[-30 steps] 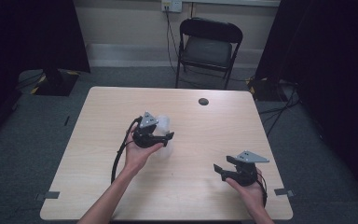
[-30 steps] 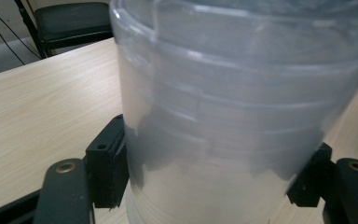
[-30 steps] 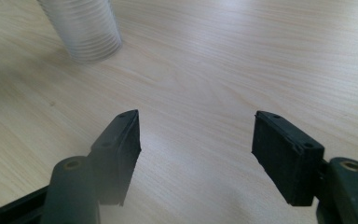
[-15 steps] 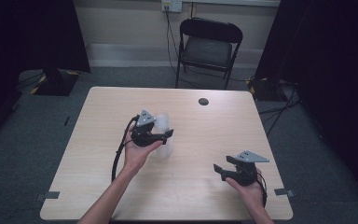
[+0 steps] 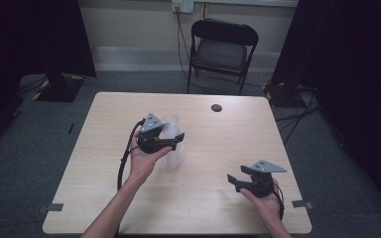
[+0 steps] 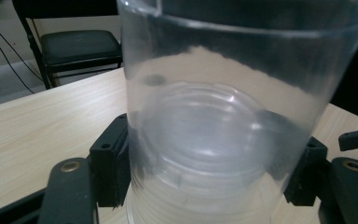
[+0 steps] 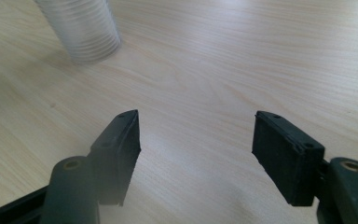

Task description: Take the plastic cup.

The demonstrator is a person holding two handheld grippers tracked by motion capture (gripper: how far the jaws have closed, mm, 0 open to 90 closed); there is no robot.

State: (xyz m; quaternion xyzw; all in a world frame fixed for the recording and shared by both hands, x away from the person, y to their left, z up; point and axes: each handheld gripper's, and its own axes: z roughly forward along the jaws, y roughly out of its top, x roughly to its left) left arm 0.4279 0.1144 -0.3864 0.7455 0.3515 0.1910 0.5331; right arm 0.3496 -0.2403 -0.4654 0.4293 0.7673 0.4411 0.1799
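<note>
So far the left gripper (image 6: 205, 186) has just been closing its fingers (image 6: 109, 163) on the clear cup (image 6: 223, 116) standing on the table (image 5: 104, 148) between them, lifting remains, and the right gripper (image 7: 196, 154) waits nearby, fingers released.

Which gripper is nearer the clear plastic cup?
Left. The left gripper has its jaws around the clear plastic cup, which they have just been closing on. The right gripper waits well apart, jaws open.

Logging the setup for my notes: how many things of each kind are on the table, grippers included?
Clear plastic cups: 1, between the left gripper's jaws, which have just been closing
Small dark round things: 1
Grippers: 2, the right gripper with empty jaws
Total: 4
</note>
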